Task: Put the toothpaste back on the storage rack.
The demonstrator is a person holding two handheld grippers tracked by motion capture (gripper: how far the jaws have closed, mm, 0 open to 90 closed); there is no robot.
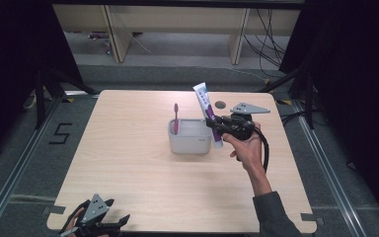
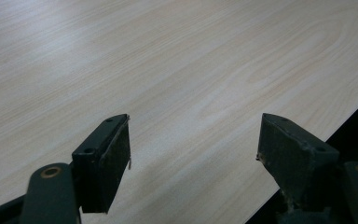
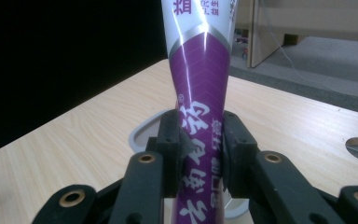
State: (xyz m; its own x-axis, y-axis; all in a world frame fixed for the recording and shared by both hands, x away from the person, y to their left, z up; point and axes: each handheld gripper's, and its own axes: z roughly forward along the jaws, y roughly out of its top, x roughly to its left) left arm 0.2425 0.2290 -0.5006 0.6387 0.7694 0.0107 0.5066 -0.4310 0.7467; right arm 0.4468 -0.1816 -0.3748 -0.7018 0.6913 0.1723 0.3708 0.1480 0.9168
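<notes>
A purple and white toothpaste tube (image 1: 208, 112) stands nearly upright in the air just right of a grey holder cup (image 1: 190, 137). My right gripper (image 1: 218, 125) is shut on the tube's lower part. The right gripper view shows the tube (image 3: 201, 88) squeezed between both jaws of that gripper (image 3: 200, 151), with the cup's rim (image 3: 142, 134) behind it. A pink toothbrush (image 1: 175, 118) stands upright in the cup's left side. My left gripper (image 1: 107, 221) rests at the table's front left corner. Its jaws stand wide apart over bare wood, and nothing lies in the left gripper (image 2: 193, 151).
The light wooden table (image 1: 128, 163) has a round cable hole (image 1: 220, 104) near its far edge, behind the tube. The table's front edge (image 2: 335, 126) runs close by the left gripper. Black curtains hang at both sides, and shelving stands beyond the table.
</notes>
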